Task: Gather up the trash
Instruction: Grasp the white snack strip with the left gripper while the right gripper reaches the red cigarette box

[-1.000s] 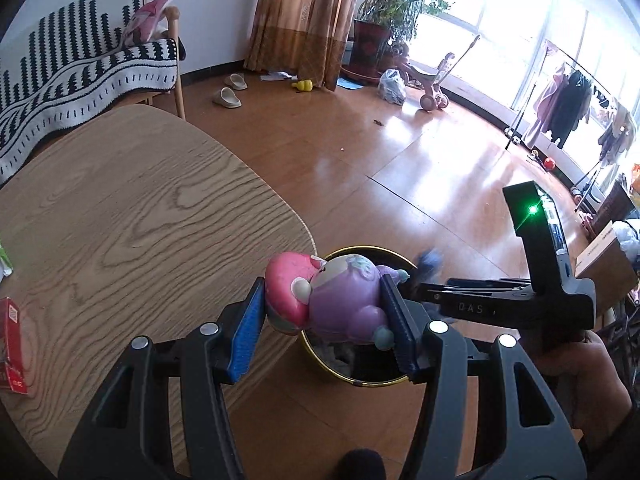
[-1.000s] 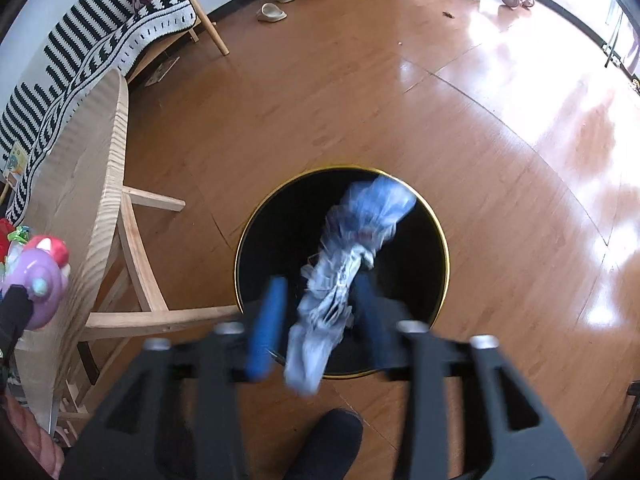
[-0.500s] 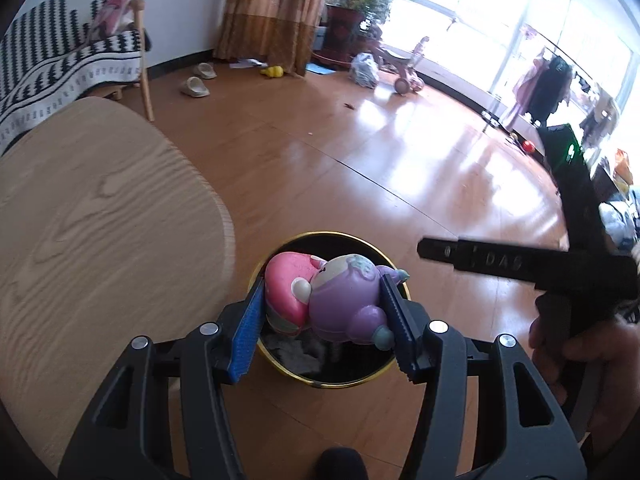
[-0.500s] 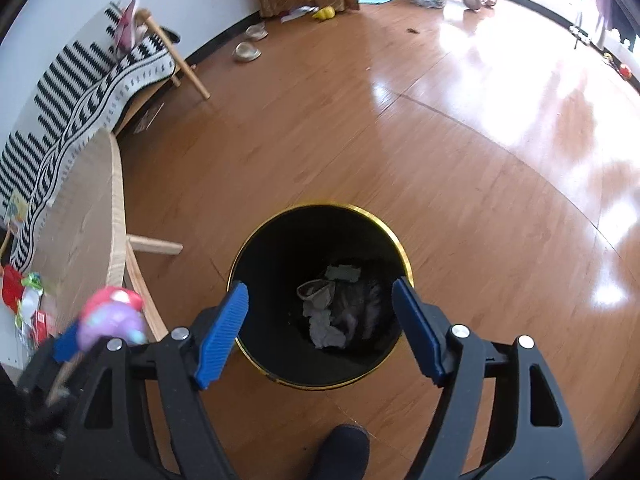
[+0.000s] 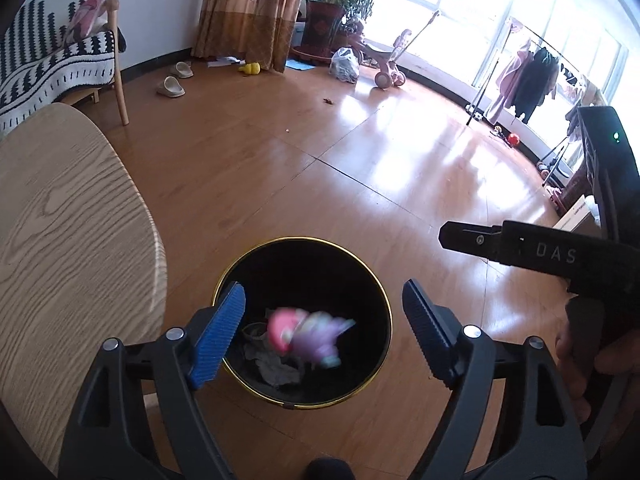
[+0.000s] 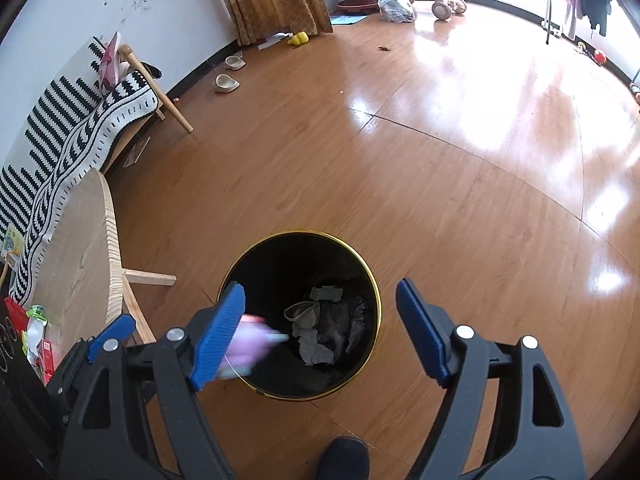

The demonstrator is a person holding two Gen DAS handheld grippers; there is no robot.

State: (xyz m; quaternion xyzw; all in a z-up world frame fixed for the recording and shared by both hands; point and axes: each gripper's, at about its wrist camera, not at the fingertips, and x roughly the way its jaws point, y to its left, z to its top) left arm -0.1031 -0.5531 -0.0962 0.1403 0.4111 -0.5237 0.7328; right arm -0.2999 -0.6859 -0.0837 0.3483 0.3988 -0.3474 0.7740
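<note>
Round black trash bin (image 5: pixel 362 276) with a thin gold rim, standing on the glossy wooden floor (image 5: pixel 280 168) just beside the curved edge of a pale wooden table (image 5: pixel 60 216); at its bottom, crumpled grey paper and wrappers (image 6: pixel 320 328); inside its mouth, a blurred pink and purple toy (image 5: pixel 306 336), apart from both blue pads, seemingly above the crumpled litter. Left gripper (image 5: pixel 322 334) poised over the bin, fingers spread wide, ribbed blue pads (image 5: pixel 218 336) near opposite sides of the rim, gripping nothing. Right gripper (image 6: pixel 320 330) likewise above the bin, fingers wide apart and empty, blue pads (image 6: pixel 424 330) to either side of the litter; from this view the toy (image 6: pixel 250 344) only a pink and lilac smear partly hidden behind the near pad. Seen from the left wrist, side of the right gripper's black body lettered "DAS" in pale capitals, a small green light glowing on the upright part above it. On the far end of the table, red and green packets (image 6: pixel 34 334), print too small to read. Further off, a bench draped in a black and white striped blanket (image 6: pixel 76 128), a pair of slippers (image 5: pixel 174 80) on the floor, brown curtains (image 5: pixel 252 8), a potted plant (image 5: pixel 336 4) by the bright window, a pink child's ride-on (image 5: pixel 386 66), clothes on a rack (image 5: pixel 528 76)
</note>
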